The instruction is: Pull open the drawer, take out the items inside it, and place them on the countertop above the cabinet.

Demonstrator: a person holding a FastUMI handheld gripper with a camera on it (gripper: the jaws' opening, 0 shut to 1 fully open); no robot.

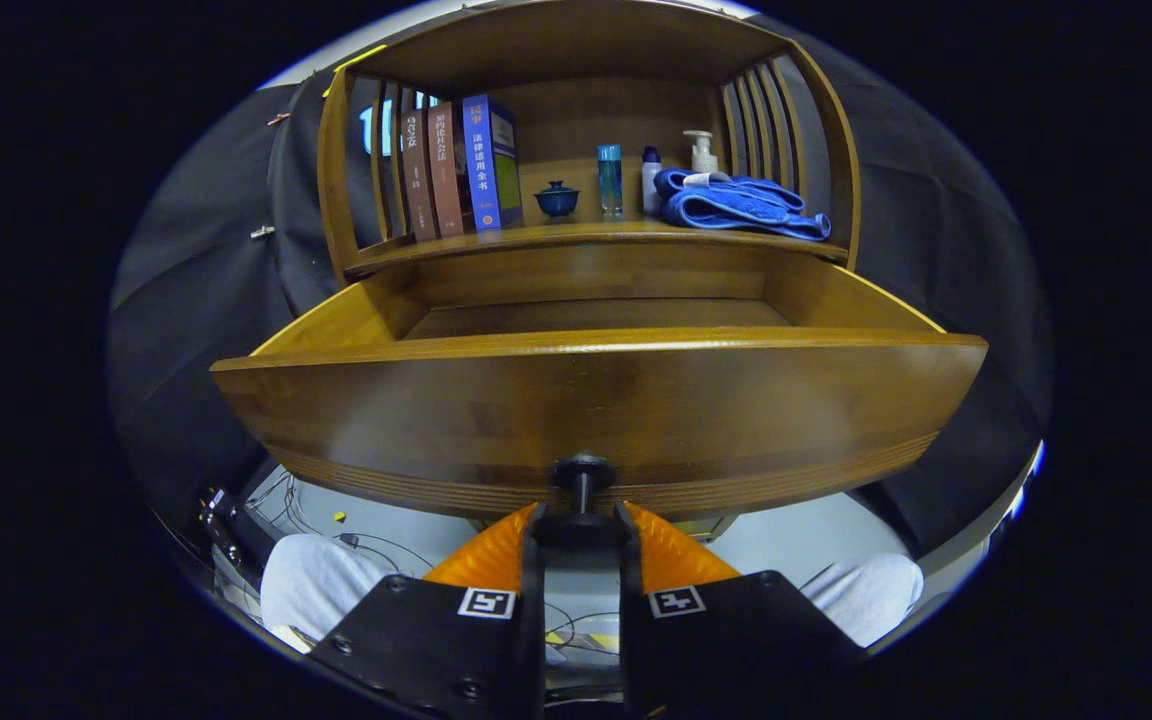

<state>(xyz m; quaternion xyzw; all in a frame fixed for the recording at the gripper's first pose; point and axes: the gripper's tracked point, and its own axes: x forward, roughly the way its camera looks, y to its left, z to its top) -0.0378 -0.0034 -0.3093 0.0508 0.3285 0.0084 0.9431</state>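
Hand-held gripper (581, 522) closed, both fingers pinching the dark knob (581, 472) on the drawer (596, 410) front. Drawer pulled well out of the cabinet; visible part of its floor bare. Tabletop (576, 236) above carries: 3 upright books (461, 165), 1 lidded blue cup (557, 199), 1 blue glass (610, 178), 2 bottles (701, 152), 1 folded blue towel (736, 205).
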